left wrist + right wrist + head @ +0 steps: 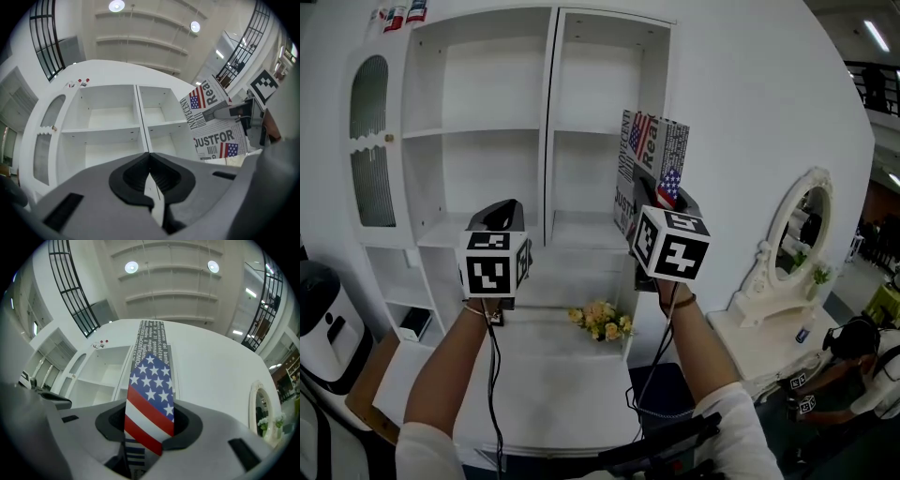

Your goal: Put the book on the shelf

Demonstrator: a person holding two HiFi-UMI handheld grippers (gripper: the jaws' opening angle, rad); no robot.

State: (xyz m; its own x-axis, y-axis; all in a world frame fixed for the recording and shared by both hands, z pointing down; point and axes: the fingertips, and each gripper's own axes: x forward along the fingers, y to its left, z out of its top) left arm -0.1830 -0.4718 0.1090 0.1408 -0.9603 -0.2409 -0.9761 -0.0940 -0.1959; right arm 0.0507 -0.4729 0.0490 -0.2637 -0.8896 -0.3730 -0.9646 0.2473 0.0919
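- Head view: book (pixel 651 157) is upright in the air, cover printed like newsprint with US flag patches, spine edge facing the camera.
- Book is clamped at its lower edge by the right gripper (pixel 662 195). In the right gripper view the flag-striped spine sits squarely between both pads, and the jaws are clenched on it.
- Book is in front of the right column of the white shelf unit (pixel 546 112), level with the middle compartment. It is not resting on any board, and I can't tell how far it is from the opening.
- Left gripper (pixel 150 174) is raised to the left of the book and well apart from it. Its jaws are closed pad to pad with nothing between them, pointing at the shelf's centre divider.
- All shelf compartments in sight are bare.
- Small red and white items (pixel 397 15) are on top of the shelf, far left.
- Bunch of yellow flowers (pixel 602 320) lies on the white desk top (pixel 546 384), below the shelf and nearer than it.
- Ornate white oval mirror (pixel 794 236) stands to the right on a side surface.
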